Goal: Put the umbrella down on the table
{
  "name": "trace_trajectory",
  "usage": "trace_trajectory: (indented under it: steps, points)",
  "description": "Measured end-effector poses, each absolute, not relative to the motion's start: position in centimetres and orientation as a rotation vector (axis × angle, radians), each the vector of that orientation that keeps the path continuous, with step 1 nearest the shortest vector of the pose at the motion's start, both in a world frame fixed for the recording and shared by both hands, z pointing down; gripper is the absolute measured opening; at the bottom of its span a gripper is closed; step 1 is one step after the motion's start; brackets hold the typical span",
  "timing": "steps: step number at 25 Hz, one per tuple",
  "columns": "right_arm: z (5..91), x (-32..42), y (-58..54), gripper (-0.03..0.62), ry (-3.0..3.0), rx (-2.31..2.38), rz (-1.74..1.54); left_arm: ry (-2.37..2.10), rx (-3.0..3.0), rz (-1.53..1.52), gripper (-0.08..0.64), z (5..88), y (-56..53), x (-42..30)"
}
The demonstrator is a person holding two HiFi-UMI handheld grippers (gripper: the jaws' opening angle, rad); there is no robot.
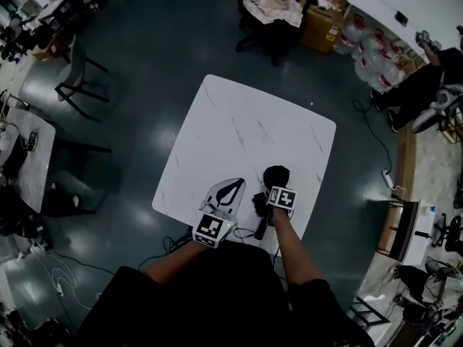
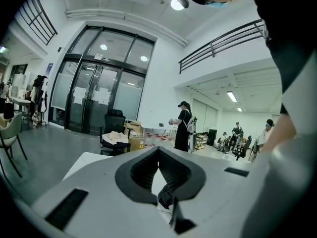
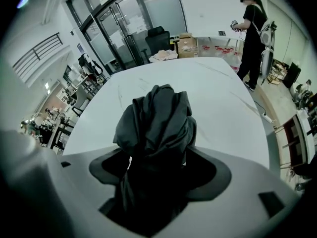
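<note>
White bench (image 1: 246,121) seems to carry the umbrella (image 3: 156,123) already, loose between wide-open right tongs (image 3: 157,162); left tongs (image 2: 158,152) are closed, empty; only withdrawal remains.

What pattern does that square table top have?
White with thin grey marble veins; the square table top shows best in the head view.

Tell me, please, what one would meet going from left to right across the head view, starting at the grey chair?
Grey chair → left tool → folded black umbrella → white power strip on the floor.
</note>
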State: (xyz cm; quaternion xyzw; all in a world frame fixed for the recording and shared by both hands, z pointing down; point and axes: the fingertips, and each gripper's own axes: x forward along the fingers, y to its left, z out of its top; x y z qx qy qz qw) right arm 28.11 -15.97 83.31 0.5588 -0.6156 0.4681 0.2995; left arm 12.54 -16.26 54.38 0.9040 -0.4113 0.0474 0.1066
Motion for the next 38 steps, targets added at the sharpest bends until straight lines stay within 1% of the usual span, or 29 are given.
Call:
trace_trajectory:
  steps: [6,13,18,23,27,29,30,32,33,35,38]
  points:
    - [80.8,27.1,-15.1,0.356,-1.667,1.522,1.247,-1.180,2.660,0.088,0.017,54.0,-16.7,11.0]
    - [76.3,25.1,-14.4,0.356,-1.729,1.619,1.192,-1.019,2.692,0.049,0.017,53.2,-16.5,10.4]
    - [70.1,22.5,-15.3,0.356,-1.843,1.752,1.123,-0.983,2.682,0.035,0.017,52.0,-17.3,8.7]
    - [62.5,19.7,-15.0,0.356,-1.979,1.860,0.983,-0.926,2.684,-0.059,0.017,49.4,-17.2,8.0]
    - [56.8,17.0,-13.9,0.354,-2.048,1.939,0.850,-0.870,2.672,-0.072,0.017,48.2,-16.7,7.2]
    - [54.3,15.8,-13.2,0.328,-2.062,1.976,0.778,-0.852,2.674,-0.058,0.017,47.7,-16.3,7.1]
    - [53.2,15.5,-12.7,0.304,-2.067,1.999,0.747,-0.842,2.673,-0.051,0.017,47.5,-16.0,7.2]
    - [51.3,15.0,-11.7,0.233,-2.070,2.065,0.698,-0.809,2.675,-0.051,0.017,47.1,-15.1,7.5]
    - [50.5,14.8,-11.2,0.181,-2.067,2.108,0.673,-0.784,2.681,-0.056,0.017,46.8,-14.5,7.6]
    - [49.2,14.2,-10.2,0.026,-2.061,2.180,0.623,-0.724,2.702,-0.056,0.017,46.3,-13.4,7.7]
    - [47.6,12.1,-9.5,0.017,-2.108,2.202,0.544,-0.686,2.731,-0.023,0.017,46.3,-12.3,7.1]
